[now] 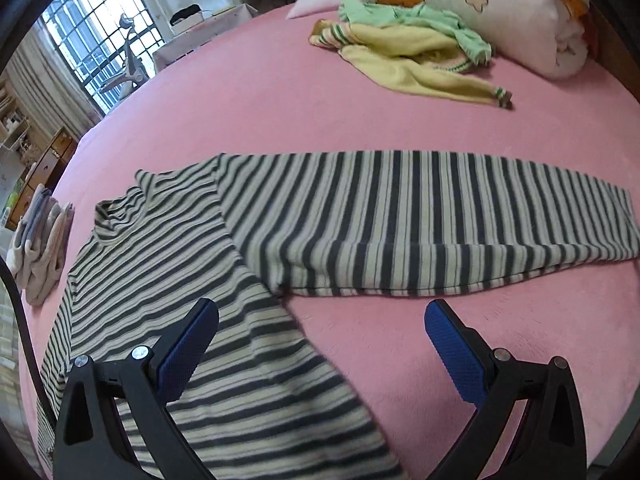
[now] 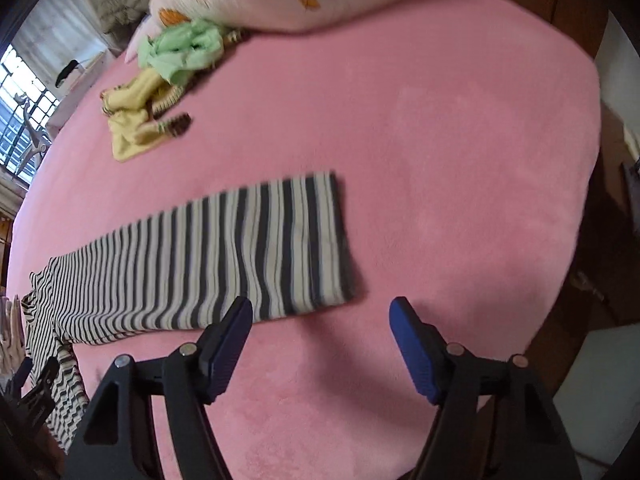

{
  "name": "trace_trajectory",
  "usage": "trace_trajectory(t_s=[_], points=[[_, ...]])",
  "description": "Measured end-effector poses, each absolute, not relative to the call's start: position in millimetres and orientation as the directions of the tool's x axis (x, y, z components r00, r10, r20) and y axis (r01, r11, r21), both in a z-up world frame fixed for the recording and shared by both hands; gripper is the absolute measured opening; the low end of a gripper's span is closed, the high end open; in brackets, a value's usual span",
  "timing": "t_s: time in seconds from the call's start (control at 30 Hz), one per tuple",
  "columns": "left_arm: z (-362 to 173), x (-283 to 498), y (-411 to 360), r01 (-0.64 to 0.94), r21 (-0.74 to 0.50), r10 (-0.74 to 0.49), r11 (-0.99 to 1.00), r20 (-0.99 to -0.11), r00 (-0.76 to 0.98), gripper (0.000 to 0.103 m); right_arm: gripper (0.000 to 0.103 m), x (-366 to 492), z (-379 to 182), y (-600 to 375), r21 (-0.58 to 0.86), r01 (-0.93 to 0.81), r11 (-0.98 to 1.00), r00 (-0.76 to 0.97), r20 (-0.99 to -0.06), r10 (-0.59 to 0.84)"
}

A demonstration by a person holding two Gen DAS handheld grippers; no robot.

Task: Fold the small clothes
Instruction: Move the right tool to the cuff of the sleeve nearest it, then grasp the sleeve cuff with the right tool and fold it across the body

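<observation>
Striped top (image 1: 248, 280), dark and cream, lies flat on the pink bed cover (image 1: 280, 112), its high collar turned toward the barred window (image 1: 100, 36) and one long sleeve (image 1: 420, 224) stretched straight out from the body across the cover. The left gripper (image 1: 320, 312) hovers over the place where that sleeve joins the body, blue-padded fingers spread wide and holding nothing; one finger (image 1: 188, 344) hangs above the striped body, the other above bare pink cover just beside the top. The right gripper (image 2: 320, 308) hangs near the sleeve's cuff end (image 2: 320, 240), its fingers likewise released and empty, one finger (image 2: 228, 340) overlapping the sleeve's near edge in the picture, though whether it touches the cloth cannot be told. Beyond the top, well apart from it, a crumpled yellow garment (image 1: 416, 68) and a green garment (image 1: 408, 20) lie in a heap against a rolled white quilt (image 1: 500, 8) with flower patches. On the collar side of the top, near the cover's edge, sits a small stack of folded pale clothes (image 1: 40, 248).
</observation>
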State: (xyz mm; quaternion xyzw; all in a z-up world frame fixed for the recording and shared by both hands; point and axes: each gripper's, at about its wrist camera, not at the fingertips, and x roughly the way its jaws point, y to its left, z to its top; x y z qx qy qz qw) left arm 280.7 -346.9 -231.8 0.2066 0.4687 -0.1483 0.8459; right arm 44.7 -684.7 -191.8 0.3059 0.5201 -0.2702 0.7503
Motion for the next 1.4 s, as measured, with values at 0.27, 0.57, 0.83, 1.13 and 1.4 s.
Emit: trace_trajectory(t_s=[0.27,0.57,0.83,1.13,1.4], points=[[-250.0,287.5,-359.7,0.451,0.226,-0.035,0.863,-0.865,0.501,0.102,0.072,49.4,-205.6,-666.1,0.212,0.717,0.664,0.314,-0.949,-0.036],[-254.5,286.2,-366.8,0.458,0.223,-0.039,0.861,-0.868,0.496,0.102,0.073,66.0,-217.9,-678.2,0.311,0.717,0.624,0.378,-0.925,0.028],[-257.0,291.0,-367.9,0.443,0.199,-0.044,0.874,-0.876,0.481,0.102,0.034,69.8,-220.5,-698.1,0.359,0.747,0.56,0.422,-0.907,0.02],[-240.4,288.9,-355.1,0.417,0.169,-0.064,0.893,-0.869,0.491,0.102,0.004,69.8,-173.2,-674.4,0.244,0.685,0.686,0.456,-0.879,-0.142],[-197.6,282.7,-304.9,0.344,0.173,-0.039,0.923,-0.848,0.528,0.102,0.004,118.1,-85.5,-591.8,0.039,0.432,0.901,0.57,-0.786,-0.24]])
